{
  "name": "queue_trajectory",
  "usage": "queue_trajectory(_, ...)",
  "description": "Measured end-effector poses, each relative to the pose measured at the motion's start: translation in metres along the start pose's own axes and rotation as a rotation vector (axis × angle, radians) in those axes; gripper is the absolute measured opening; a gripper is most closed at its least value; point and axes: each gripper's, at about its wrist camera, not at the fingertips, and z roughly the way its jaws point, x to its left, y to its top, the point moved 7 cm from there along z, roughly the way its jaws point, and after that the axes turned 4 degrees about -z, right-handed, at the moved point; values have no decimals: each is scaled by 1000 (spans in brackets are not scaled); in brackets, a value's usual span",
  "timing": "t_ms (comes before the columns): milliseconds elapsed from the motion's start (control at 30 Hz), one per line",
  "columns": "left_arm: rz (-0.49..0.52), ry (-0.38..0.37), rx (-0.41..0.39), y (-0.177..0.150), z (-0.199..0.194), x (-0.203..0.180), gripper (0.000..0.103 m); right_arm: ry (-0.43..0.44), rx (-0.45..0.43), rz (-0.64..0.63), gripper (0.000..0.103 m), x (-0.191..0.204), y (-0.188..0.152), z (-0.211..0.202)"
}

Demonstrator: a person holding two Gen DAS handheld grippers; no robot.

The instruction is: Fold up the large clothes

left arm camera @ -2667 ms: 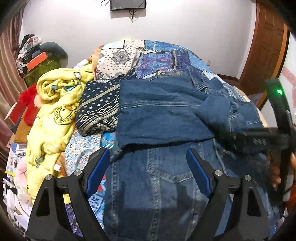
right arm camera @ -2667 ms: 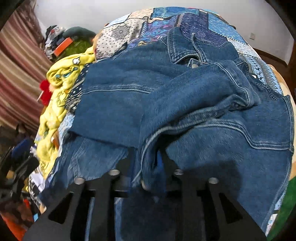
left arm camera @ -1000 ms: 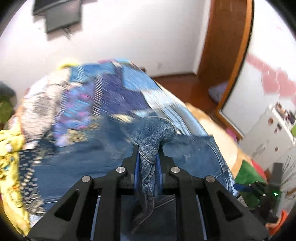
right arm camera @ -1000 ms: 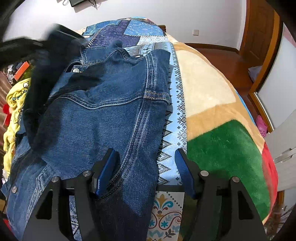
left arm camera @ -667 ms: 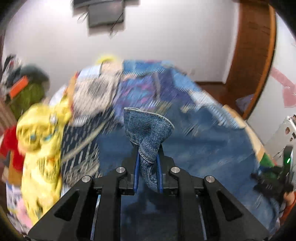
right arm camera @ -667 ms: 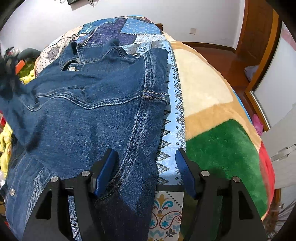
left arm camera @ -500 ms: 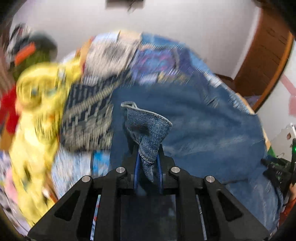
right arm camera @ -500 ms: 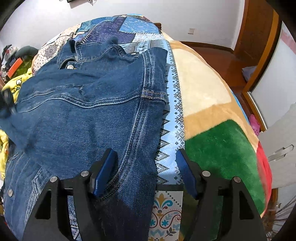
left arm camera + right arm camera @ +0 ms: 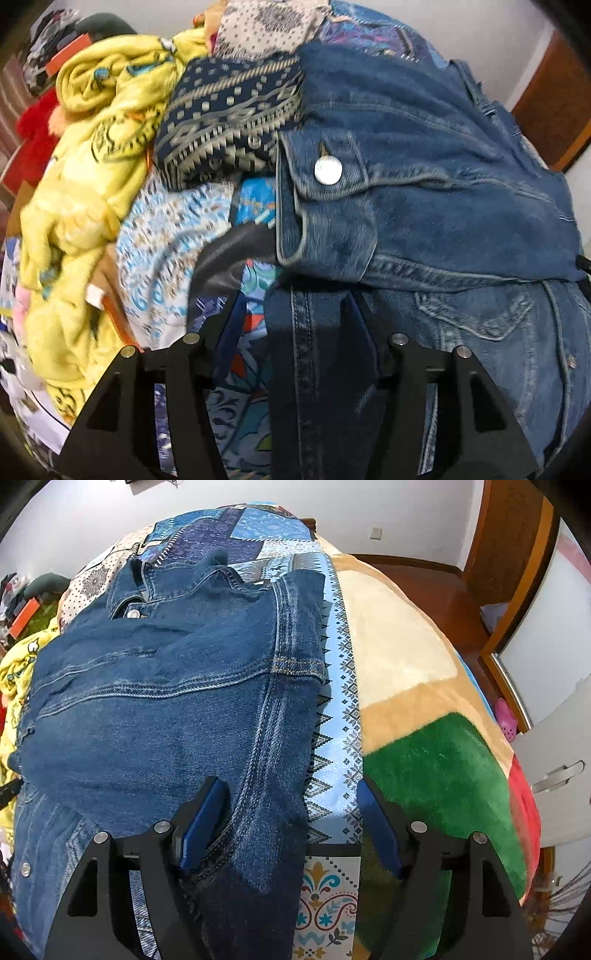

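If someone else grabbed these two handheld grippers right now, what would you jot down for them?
Left gripper: open, nothing held, over the denim jacket's left edge.
Right gripper: open, straddling the jacket's right edge, holding nothing.
The jacket lies on the patchwork bedspread. A sleeve cuff with a metal button lies folded over the jacket body.
Done: both sleeves appear folded in.
Left: probably fold the body in half and tidy it.
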Motion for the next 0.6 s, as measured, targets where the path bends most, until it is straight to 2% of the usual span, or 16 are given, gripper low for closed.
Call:
queue_trajectory(133,16,-21,-69,28,-26,-2,67,28,-41,8,71,-1,13,-13)
queue_trajectory(300,32,-45,-141,84,-37,-4,68,71,-113,7,73,0,44,-24)
queue_trajectory(400,22,-54,-156,111,-25,-9,81,66,-140,-1,75,1,62,-19)
queue_trajectory(467,9,-56,-154,124,-12,-10,82,68,-146,-7,75,1,72,-10)
queue_trajectory(600,-56,-116,-83,147,33,-9,82,48,-117,16,75,-6,85,16)
